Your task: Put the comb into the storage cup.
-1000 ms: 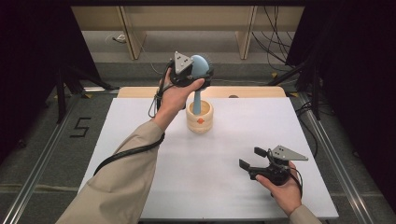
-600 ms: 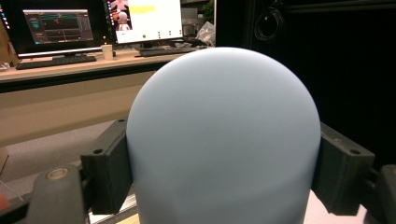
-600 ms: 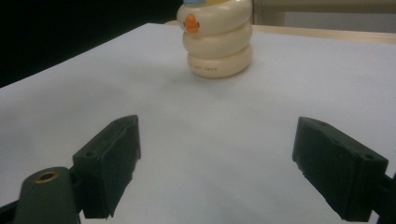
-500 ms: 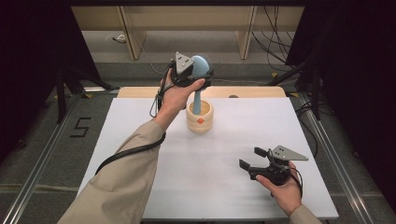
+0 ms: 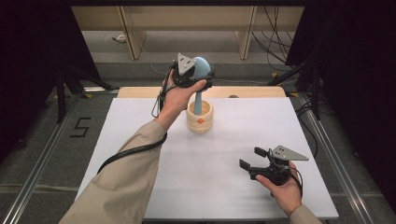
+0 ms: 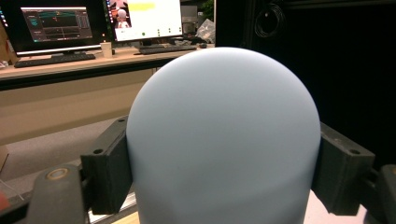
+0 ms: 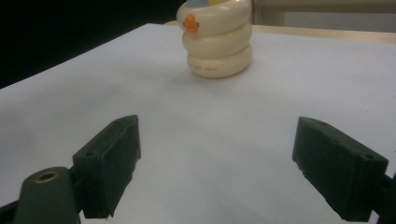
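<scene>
Up at the far middle of the white table (image 5: 140, 140), the left gripper (image 5: 198, 77) clamped the rounded pale-blue head of a brush (image 6: 224, 140) between its jaws — the handle ran straight down into a cream ringed holder (image 5: 200, 117) with a small orange mark. Near the right edge, the right gripper (image 5: 256, 158) rested low in the hand, jaws spread wide, well apart from the holder.

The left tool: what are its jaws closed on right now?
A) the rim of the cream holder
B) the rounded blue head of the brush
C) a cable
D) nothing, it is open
B: the left tool has a jaw on each side of the blue brush head.
</scene>
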Demonstrator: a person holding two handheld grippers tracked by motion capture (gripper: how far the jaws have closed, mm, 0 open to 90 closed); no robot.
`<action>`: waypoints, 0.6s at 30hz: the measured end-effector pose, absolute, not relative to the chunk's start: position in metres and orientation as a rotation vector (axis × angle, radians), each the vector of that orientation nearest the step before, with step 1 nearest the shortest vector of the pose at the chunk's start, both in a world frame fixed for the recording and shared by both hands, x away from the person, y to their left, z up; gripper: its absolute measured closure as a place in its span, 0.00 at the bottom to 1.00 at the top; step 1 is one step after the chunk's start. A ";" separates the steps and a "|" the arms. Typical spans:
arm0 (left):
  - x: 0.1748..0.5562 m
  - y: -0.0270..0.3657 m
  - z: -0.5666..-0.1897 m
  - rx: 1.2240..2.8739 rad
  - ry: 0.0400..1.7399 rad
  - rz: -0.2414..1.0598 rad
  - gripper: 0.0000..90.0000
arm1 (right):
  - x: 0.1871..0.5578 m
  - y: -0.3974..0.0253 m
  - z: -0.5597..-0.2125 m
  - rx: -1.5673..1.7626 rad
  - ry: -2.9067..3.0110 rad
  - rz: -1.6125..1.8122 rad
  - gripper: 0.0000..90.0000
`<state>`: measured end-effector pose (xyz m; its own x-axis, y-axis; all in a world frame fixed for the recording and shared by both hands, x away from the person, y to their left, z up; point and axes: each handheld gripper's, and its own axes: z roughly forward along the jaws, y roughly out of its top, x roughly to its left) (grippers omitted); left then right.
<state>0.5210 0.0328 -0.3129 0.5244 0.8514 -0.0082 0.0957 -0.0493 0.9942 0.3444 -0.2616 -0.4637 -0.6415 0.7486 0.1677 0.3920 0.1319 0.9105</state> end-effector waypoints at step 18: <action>0.525 0.033 -0.326 1.535 0.871 0.742 0.22 | 0.344 -0.262 -0.464 1.105 2.088 1.515 0.18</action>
<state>0.5252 0.0328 -0.3260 0.5223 0.8527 -0.0126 0.1230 -0.0607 0.9906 0.3444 -0.2619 -0.4638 -0.6428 0.7472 0.1686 0.3922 0.1320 0.9104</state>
